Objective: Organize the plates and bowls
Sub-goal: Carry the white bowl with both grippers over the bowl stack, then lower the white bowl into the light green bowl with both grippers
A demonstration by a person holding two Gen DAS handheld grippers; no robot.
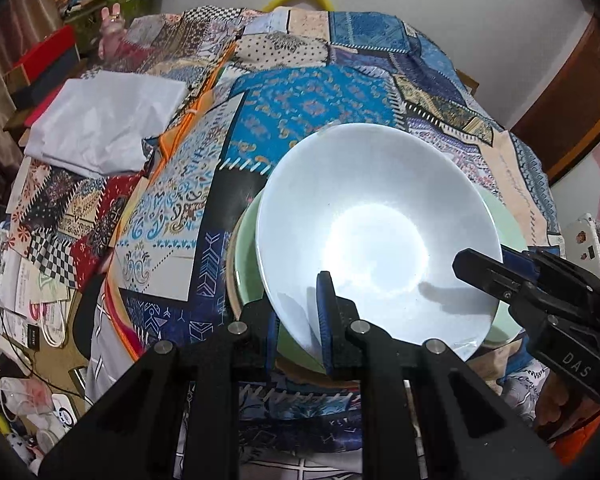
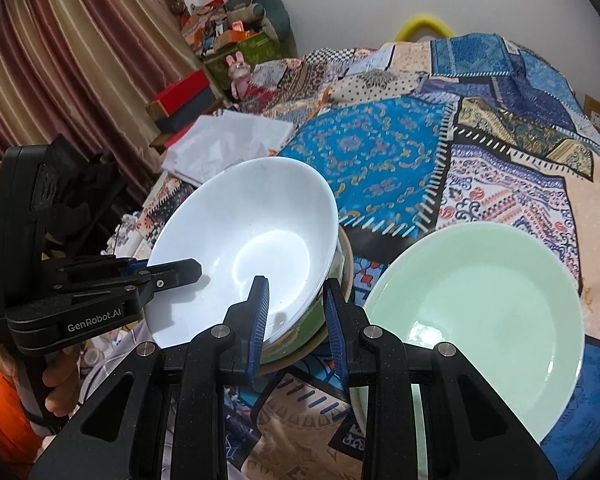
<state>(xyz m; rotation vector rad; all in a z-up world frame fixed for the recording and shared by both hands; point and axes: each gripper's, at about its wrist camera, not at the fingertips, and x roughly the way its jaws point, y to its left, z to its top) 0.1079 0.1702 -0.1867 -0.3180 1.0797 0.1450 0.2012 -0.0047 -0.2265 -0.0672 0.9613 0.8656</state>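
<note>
Pinching the white bowl (image 1: 374,236) rim between both sets of fingers (image 1: 325,312), lower it level onto the green one (image 1: 248,264) beneath.

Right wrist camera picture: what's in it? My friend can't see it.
A white bowl is held at its rim by two black grippers, the right gripper in front and the left gripper at the left. A pale green plate lies beside it on a patchwork cloth.
</note>
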